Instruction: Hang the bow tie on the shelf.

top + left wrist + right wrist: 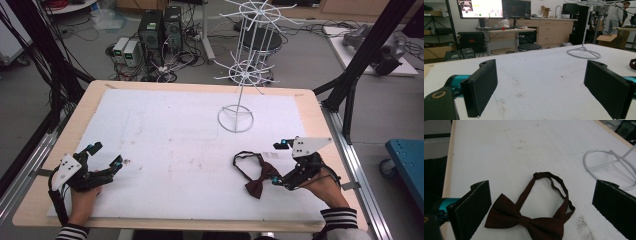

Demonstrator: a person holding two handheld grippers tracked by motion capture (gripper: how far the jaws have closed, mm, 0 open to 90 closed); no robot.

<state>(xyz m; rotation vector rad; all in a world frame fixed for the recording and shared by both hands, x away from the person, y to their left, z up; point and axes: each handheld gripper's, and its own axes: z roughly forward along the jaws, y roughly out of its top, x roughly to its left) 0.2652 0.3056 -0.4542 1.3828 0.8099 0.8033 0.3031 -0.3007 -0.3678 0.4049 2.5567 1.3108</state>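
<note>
Nothing looks started: the bow tie (529,220) lies ungrasped on the worktop (175,145), both the right gripper (541,207) and left gripper (546,87) having jaws wide apart, empty

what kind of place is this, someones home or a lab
Most likely a lab or workshop set up for recording, not a home. Computer towers sit on the floor among loose cables, a large monitor stands on a workbench behind the table, and black framing rises beside it.
</note>
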